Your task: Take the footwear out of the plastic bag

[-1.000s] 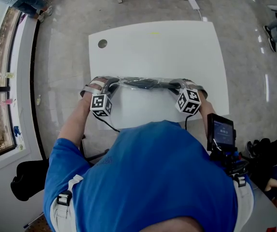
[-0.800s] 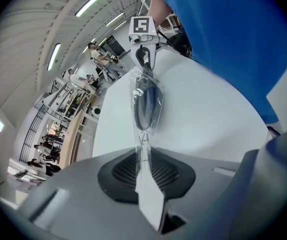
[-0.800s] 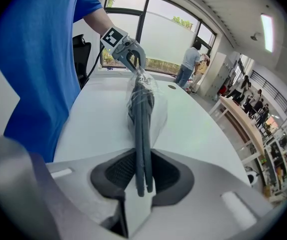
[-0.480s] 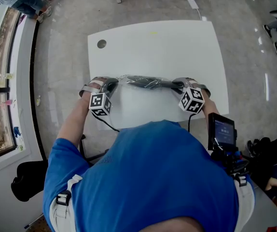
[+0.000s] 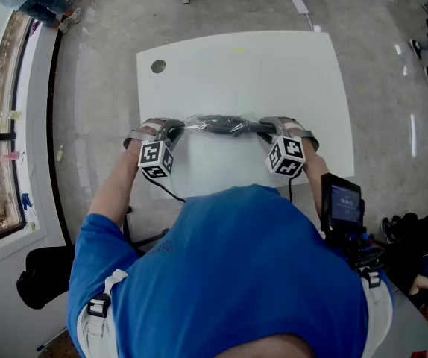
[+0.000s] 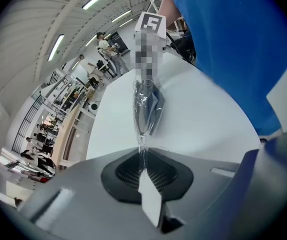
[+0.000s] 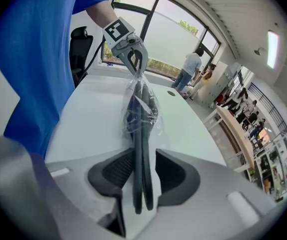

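A clear plastic bag (image 5: 218,124) holding dark footwear (image 5: 233,127) hangs stretched between my two grippers just above the white table (image 5: 274,73). My left gripper (image 5: 171,130) is shut on the bag's thin twisted end (image 6: 142,143); from there the bag (image 6: 146,109) runs away toward the other gripper. My right gripper (image 5: 268,129) is at the bag's other end. There the paired dark soles (image 7: 141,134) stick out between its jaws (image 7: 144,174), which have just been opening; a thin gap shows beside the soles. The left gripper (image 7: 133,54) appears far off in the right gripper view.
The table has a round cable hole (image 5: 158,66) at its far left corner. A dark screen device (image 5: 341,203) sits at the person's right side and a black chair (image 5: 39,274) at the left. Windows run along the left; people stand far off.
The right gripper has shifted slightly inward toward the left one, and the stretch of bag between them looks shorter. The left gripper has stayed put.
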`<state>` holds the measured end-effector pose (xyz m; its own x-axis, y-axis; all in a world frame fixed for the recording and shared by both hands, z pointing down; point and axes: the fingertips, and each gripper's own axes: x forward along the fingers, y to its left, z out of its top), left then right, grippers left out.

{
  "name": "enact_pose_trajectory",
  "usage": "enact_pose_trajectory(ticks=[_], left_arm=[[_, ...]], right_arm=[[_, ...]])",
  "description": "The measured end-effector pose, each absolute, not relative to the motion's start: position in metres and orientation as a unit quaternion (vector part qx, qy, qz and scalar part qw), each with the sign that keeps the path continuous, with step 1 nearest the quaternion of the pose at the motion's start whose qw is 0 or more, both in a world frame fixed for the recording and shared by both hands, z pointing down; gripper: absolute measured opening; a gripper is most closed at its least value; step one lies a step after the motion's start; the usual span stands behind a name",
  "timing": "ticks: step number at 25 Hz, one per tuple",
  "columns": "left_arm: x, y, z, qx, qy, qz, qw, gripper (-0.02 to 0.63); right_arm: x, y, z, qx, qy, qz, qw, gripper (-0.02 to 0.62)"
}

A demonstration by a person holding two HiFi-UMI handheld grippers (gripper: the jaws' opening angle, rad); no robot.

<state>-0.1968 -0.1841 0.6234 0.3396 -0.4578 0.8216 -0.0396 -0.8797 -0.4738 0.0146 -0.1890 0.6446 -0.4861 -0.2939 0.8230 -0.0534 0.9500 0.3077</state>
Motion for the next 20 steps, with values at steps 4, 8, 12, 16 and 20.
enact_pose_trajectory(ticks=[4, 8, 12, 16, 20], left_arm=[[-0.193, -0.185, 0.62, -0.797, 0.156, -0.553, 0.187, 0.009], [-0.192, -0.185, 0.619, -0.797, 0.155, -0.554, 0.186, 0.009], [-0.195, -0.184, 0.624, -0.796, 0.154, -0.556, 0.183, 0.009], [-0.201, -0.185, 0.627, -0.795, 0.156, -0.558, 0.179, 0.009], [-0.205, -0.188, 0.63, -0.795, 0.156, -0.559, 0.176, 0.009]], right_arm=[[0.002, -0.186, 0.65, 0.083, -0.846, -0.128, 0.51, 0.129], [-0.004, -0.188, 0.655, 0.08, -0.839, -0.133, 0.522, 0.122], [0.005, -0.189, 0.657, 0.085, -0.835, -0.125, 0.529, 0.089], [0.024, -0.193, 0.659, 0.094, -0.83, -0.111, 0.538, 0.087], [0.046, -0.194, 0.662, 0.101, -0.827, -0.093, 0.545, 0.084]])
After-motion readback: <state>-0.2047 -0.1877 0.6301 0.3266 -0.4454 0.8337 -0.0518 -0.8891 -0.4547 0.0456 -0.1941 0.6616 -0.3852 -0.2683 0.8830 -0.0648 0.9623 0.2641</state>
